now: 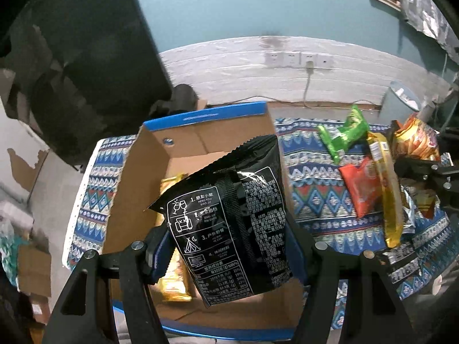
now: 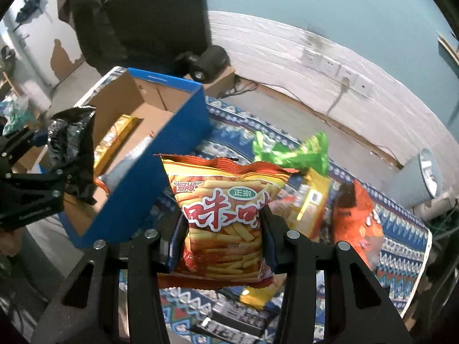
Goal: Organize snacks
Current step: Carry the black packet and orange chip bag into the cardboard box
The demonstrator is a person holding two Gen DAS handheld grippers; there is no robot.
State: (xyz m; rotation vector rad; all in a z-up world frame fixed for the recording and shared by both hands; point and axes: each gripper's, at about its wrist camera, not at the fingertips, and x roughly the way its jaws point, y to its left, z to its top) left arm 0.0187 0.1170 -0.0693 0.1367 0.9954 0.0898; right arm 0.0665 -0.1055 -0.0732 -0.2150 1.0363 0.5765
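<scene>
My left gripper [image 1: 226, 246] is shut on a black snack bag [image 1: 229, 223] and holds it over the open blue cardboard box [image 1: 206, 114]. A gold bag [image 1: 175, 272] lies inside the box. My right gripper [image 2: 221, 240] is shut on a red and yellow fries bag [image 2: 223, 215], held above the patterned cloth just right of the box [image 2: 160, 154]. The left gripper and its black bag [image 2: 71, 154] show at the left of the right wrist view.
On the patterned cloth [image 1: 309, 195] lie a green bag [image 1: 344, 132], an orange bag [image 1: 361, 183] and a yellow bag [image 1: 387, 189]. A grey bin [image 1: 401, 100] stands at the far right. A dark object [image 2: 209, 63] sits behind the box.
</scene>
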